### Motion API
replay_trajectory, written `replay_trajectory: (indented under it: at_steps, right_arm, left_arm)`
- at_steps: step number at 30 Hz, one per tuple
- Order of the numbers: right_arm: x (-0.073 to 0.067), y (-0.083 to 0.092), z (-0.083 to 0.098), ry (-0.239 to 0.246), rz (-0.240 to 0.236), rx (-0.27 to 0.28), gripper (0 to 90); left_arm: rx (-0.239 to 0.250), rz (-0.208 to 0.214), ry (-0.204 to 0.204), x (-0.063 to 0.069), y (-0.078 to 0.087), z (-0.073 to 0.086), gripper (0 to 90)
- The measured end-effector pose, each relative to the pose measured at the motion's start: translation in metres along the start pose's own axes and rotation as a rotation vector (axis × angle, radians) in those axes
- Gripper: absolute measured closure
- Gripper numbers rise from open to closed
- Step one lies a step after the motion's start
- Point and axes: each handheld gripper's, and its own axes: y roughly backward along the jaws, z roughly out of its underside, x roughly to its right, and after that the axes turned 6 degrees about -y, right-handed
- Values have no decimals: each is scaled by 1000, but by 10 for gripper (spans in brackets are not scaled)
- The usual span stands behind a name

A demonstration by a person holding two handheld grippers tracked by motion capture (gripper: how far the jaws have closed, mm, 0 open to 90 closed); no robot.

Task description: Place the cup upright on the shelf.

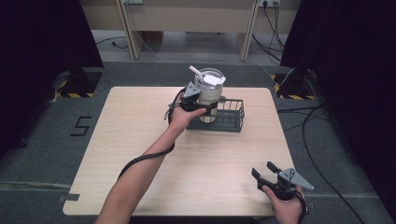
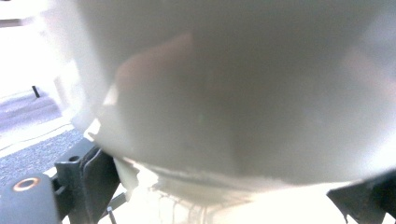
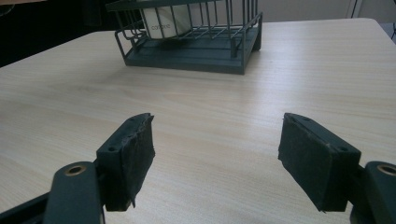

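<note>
The left gripper is at the far side of the table, its jaws clamped around the lower body of a tumbler. The tumbler is pale with a clear lid and a white straw poking out at a slant toward the left. It stands upright in the left end of a dark wire basket, which sits near the table's far edge, a little right of the middle. In the left gripper view the tumbler is pressed right up against the lens, a blurred cream wall, with one black jaw at each lower corner hugging its sides.

The right gripper is well apart from all this, down at the near right corner of the table, held just above the wood. Its jaws are spread wide with nothing between them. The right gripper view looks across bare tabletop toward the basket, where the base of the tumbler shows through the wires at the left end
</note>
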Motion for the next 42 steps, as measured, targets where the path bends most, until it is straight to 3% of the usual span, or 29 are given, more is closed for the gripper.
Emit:
replay_trajectory:
  at_steps: [16,18,22,37,38,39,42]
  right_arm:
    - [0,0,0,8,4,1,268]
    - [0,0,0,9,6,3,268]
    - [-1,0,0,4,3,0,268]
    - [-3,-1,0,6,3,-2,268]
    - [-3,-1,0,6,3,-2,268]
    - [-3,-1,0,7,2,-4,268]
    - [-3,-1,-1,14,6,-1,268]
  left_arm:
    - [6,-6,-16,0,9,2,91]
    - [5,4,2,1,11,3,91]
    - [4,-8,-22,0,14,2,92]
    - [23,0,-41,-2,39,-2,142]
    - [14,7,-17,0,42,-1,142]
    - [22,6,-48,-2,44,-2,143]
    - [24,7,-52,-2,51,-1,143]
